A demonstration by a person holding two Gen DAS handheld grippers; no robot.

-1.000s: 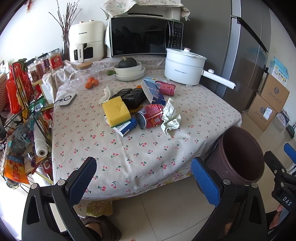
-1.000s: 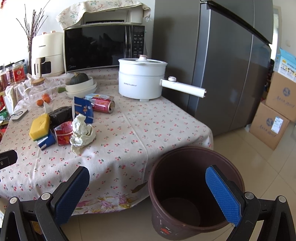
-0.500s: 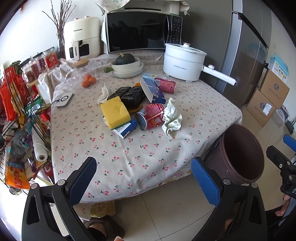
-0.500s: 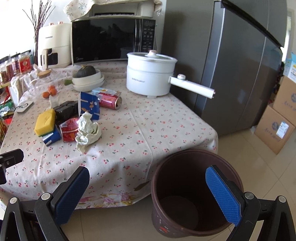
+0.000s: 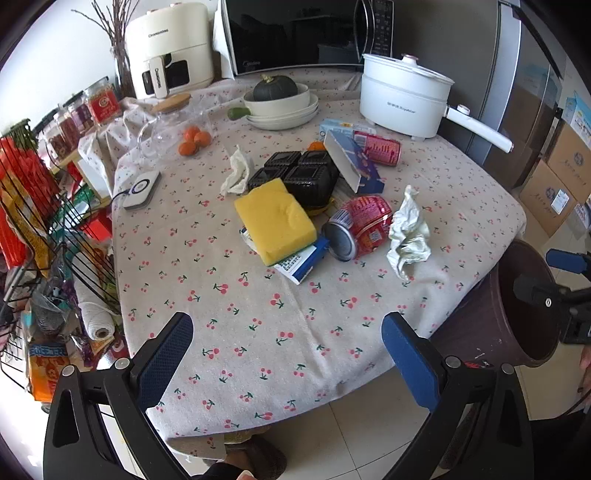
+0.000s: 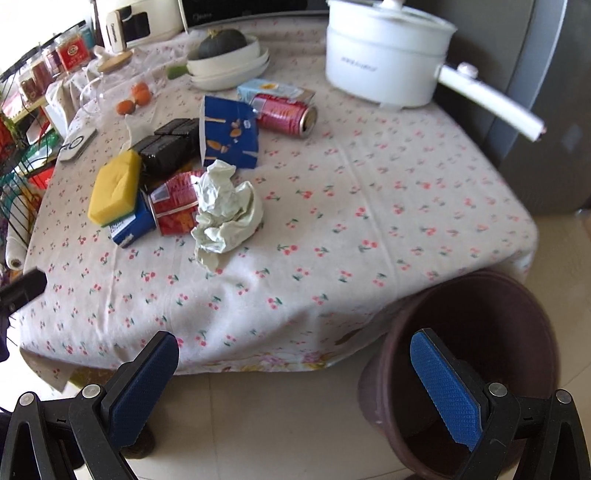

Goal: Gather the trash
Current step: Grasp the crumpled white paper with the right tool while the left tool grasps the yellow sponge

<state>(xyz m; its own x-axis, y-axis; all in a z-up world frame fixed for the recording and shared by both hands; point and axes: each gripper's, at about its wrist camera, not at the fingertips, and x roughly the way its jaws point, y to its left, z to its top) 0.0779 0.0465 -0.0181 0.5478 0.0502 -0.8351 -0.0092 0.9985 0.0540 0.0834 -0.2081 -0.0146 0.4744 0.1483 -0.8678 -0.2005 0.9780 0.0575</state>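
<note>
Hanging over the near edge of the worktop (image 5: 258, 332), the left gripper (image 5: 288, 350) has its blue-padded jaws spread wide with nothing between them. The right gripper (image 6: 291, 373) is likewise wide open and empty, its right finger (image 6: 443, 384) in front of the mouth of a dark brown bin (image 6: 480, 354) that stands on the tiled floor just beside the worktop's near right corner.

Further in, on the cherry-print cloth, the trash lies in a loose cluster. Nearest is a crumpled pale paper wad (image 6: 225, 210), touching a crushed red can (image 5: 360, 227) that lies on its side with its round end toward the left camera. Left of the can, a yellow sponge (image 5: 275, 219) rests on top of a blue and white carton (image 5: 304, 262). Behind those sit a black plastic tray (image 5: 303, 177), a torn blue box (image 6: 229, 134) standing open, a white tissue (image 5: 236, 171) and a second red can (image 6: 284, 114) lying against a light blue carton (image 6: 273, 88).

At the far side of the worktop are a white electric pot (image 5: 402, 96) with a long handle, a stack of white dishes holding a dark green squash (image 5: 275, 88), some small oranges (image 5: 194, 142), a microwave (image 5: 295, 33) and a white air fryer (image 5: 170, 44).
</note>
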